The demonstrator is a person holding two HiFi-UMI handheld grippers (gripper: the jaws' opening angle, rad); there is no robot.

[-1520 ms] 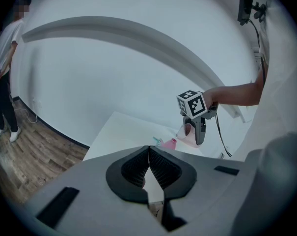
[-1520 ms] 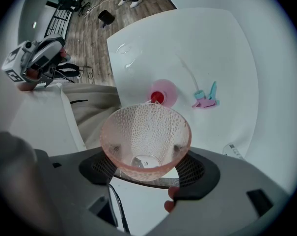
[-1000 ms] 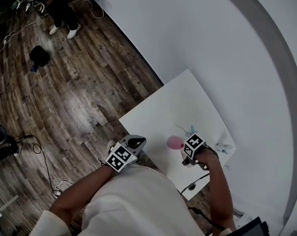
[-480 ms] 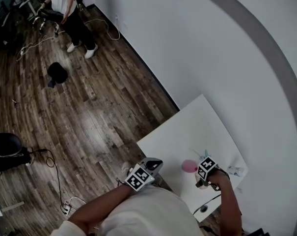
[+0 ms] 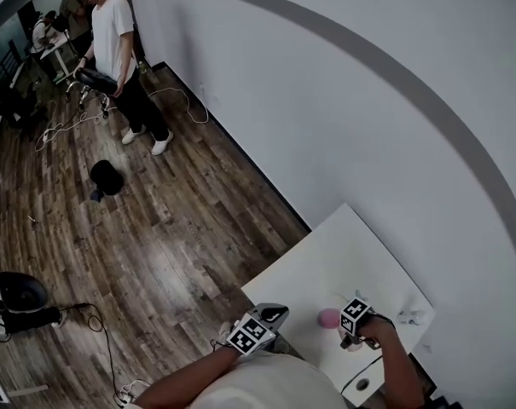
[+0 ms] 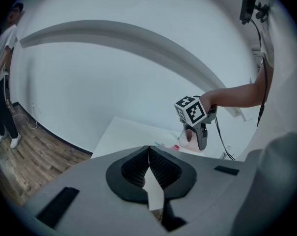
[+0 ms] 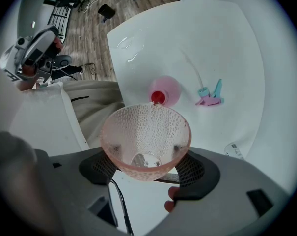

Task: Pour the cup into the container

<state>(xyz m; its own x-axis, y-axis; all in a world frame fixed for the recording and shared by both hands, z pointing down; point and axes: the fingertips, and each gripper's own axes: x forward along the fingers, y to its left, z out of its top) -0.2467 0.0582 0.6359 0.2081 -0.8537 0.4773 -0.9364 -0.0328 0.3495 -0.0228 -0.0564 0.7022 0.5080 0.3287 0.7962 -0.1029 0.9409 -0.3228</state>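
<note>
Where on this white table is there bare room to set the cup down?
The far half of the table, beyond the pink container out to the far edges, is bare. So is the stretch between the teal-and-pink piece and the clear item at the edge. It is most crowded around the container and that piece, ahead of the cup.
</note>
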